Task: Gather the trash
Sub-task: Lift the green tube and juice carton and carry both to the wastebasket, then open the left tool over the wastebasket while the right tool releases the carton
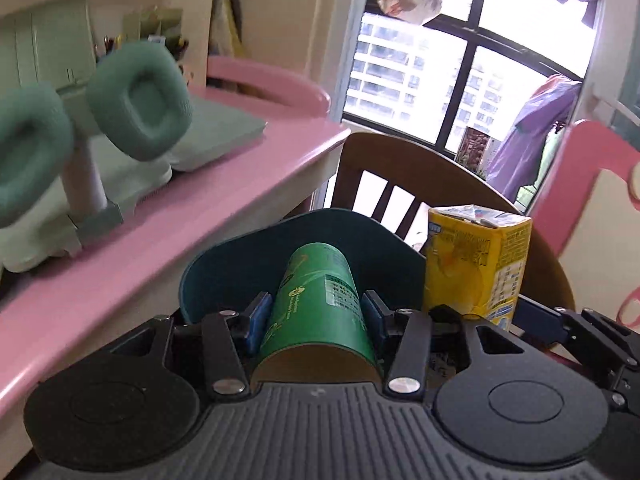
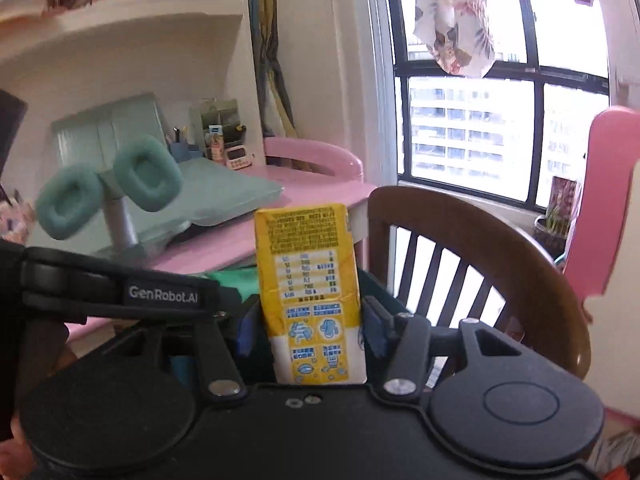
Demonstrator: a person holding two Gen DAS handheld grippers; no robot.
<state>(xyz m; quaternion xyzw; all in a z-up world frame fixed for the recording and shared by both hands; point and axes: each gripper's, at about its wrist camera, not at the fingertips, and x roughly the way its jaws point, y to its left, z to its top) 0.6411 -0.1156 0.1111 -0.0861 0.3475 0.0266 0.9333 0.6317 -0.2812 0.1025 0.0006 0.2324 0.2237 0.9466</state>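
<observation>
Beside a pink desk (image 1: 168,216) at ten o'clock and a wooden chair (image 2: 480,236) at two o'clock, both grippers carry trash. Green headphones (image 1: 136,100) sit on a stand on the desk. At centre in the right wrist view, the right gripper (image 2: 310,320) clamps an upright yellow drink carton (image 2: 310,276) between its blue pads. The left gripper (image 1: 316,316) grips a green paper cup (image 1: 320,300) lying along its fingers, in front of a dark teal bin (image 1: 224,268).
</observation>
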